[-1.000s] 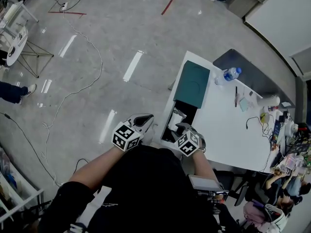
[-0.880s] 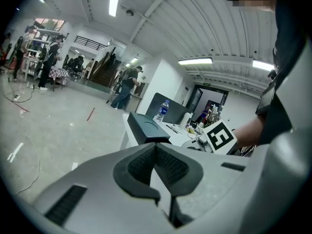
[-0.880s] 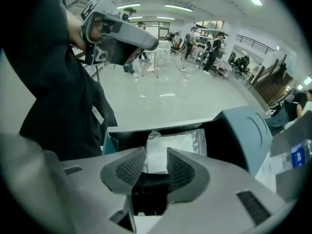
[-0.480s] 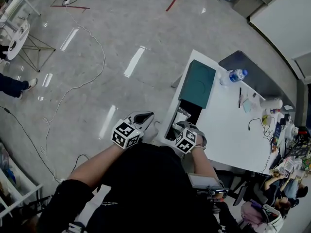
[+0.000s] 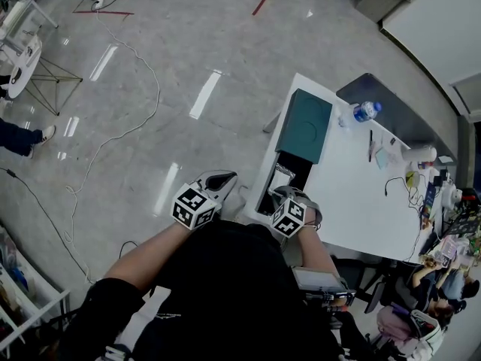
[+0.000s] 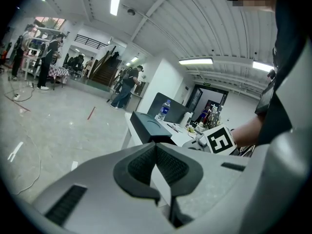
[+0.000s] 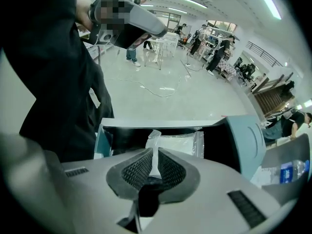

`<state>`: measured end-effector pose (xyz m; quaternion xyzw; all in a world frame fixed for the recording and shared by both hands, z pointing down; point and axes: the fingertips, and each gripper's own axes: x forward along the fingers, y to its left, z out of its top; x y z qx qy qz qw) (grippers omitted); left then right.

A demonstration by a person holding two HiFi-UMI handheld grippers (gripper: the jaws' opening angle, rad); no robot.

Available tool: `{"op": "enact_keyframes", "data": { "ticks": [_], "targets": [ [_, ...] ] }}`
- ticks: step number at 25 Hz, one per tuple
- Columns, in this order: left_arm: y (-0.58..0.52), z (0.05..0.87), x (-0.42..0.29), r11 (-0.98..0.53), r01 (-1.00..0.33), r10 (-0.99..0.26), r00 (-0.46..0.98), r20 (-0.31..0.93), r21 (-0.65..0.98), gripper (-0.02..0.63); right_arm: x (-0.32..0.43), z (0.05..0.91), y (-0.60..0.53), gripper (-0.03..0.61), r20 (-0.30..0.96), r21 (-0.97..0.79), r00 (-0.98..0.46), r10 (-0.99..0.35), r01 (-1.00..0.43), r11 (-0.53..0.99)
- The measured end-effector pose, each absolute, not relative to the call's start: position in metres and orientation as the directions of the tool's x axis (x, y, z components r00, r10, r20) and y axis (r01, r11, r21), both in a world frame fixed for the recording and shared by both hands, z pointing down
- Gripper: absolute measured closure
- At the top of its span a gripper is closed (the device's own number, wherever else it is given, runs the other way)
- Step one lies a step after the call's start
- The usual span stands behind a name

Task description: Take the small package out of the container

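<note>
Fingers (image 7: 139,172) of right gripper (image 7: 155,152), just closed, pinch the package (image 7: 175,143) corner to lift it from the container (image 7: 124,138); left gripper (image 6: 156,150) idles, closed and empty.

Left gripper (image 5: 219,180) is held near level, jaws together and empty; right gripper (image 5: 285,195) is pointed steeply down, jaws just closed on the small package (image 7: 175,143) edge.

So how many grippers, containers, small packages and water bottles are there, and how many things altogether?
Container: 1
Small package: 1
Water bottle: 1
Grippers: 2, the left gripper and the right gripper, whose jaws have just been closing on the package's edge
Total: 5
</note>
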<state>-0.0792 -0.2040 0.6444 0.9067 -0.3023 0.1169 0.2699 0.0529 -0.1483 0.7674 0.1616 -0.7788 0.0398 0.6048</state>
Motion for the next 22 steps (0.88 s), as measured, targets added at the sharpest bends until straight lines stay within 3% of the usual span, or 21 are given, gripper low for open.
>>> {"op": "enact_keyframes", "data": {
  "ticks": [22],
  "targets": [
    [-0.214,0.642,-0.06,-0.727,-0.541,-0.402,0.835,0.377,0.424,0.606,0.058,0.733,-0.164,0.551,0.897,0.238,-0.265,-0.354,-0.386,0.891]
  ]
}}
